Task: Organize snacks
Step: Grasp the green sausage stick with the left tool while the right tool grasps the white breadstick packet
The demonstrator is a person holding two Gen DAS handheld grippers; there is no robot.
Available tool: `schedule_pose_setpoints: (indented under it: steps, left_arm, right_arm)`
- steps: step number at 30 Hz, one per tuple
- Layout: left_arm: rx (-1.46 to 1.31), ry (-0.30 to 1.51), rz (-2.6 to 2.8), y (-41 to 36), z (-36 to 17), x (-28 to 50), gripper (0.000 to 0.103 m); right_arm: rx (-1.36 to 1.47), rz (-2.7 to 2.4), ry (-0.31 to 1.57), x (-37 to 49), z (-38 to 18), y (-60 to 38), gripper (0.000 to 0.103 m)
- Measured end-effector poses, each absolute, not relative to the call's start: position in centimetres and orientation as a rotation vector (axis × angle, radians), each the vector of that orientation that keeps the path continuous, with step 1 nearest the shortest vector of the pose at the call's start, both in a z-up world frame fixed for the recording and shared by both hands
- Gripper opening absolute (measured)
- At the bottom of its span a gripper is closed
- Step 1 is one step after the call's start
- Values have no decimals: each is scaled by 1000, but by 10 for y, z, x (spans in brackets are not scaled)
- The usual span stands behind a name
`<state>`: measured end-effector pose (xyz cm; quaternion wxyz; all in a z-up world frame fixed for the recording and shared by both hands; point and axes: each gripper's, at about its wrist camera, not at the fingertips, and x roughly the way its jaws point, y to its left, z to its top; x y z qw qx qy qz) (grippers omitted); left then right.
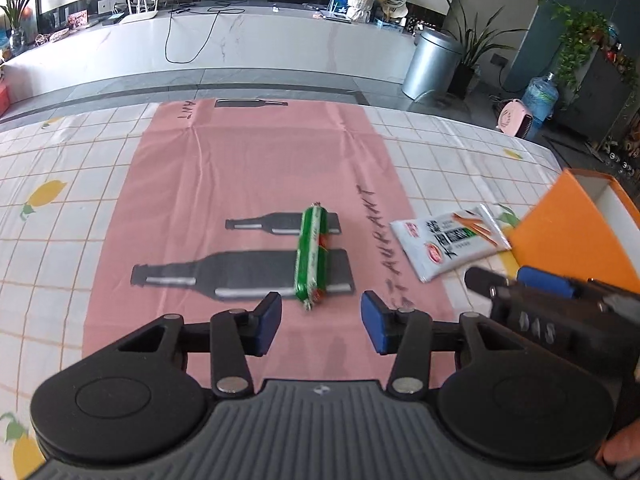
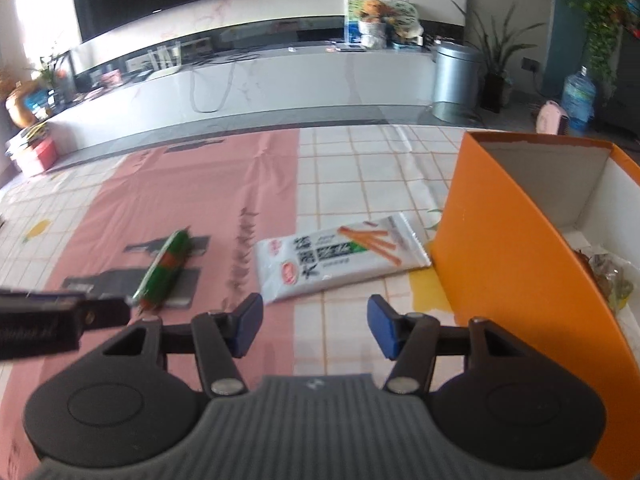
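A green wrapped sausage snack [image 1: 313,255] lies on the pink cloth [image 1: 200,184], just ahead of my left gripper [image 1: 321,322], which is open and empty. A white snack packet [image 1: 450,240] lies to its right, against an orange box [image 1: 568,236]. In the right wrist view my right gripper [image 2: 315,327] is open and empty, just short of the white packet [image 2: 340,258]. The green sausage [image 2: 164,268] lies to its left. The orange box [image 2: 520,264] stands at the right and holds a wrapped snack [image 2: 612,280]. The right gripper's tip [image 1: 520,284] shows in the left wrist view.
The table carries a checked lemon-print cloth [image 1: 60,208]. Beyond the far table edge are a white counter [image 1: 240,48], a metal bin [image 1: 432,64], plants [image 1: 476,48] and a water bottle [image 1: 540,98]. The left gripper's side [image 2: 52,320] crosses the right wrist view at the left.
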<state>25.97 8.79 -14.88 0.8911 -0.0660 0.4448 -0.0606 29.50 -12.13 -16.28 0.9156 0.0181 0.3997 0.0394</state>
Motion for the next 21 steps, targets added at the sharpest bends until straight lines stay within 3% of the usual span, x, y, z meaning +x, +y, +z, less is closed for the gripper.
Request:
schedule_pose_setpoints:
  steps: [4,13,21]
  left_arm:
    - [-132,927,-119,92,-155,278,54]
    - [-113,938,-136,97,-165,301,54]
    - [-133,943,-138,101,-170,303,54]
  right_arm:
    - [104,-34,868,335,-177,-120,72]
    - [266,-146,917,381,-198,-113,78]
    - [139,-130,908,410,-203,-91,79]
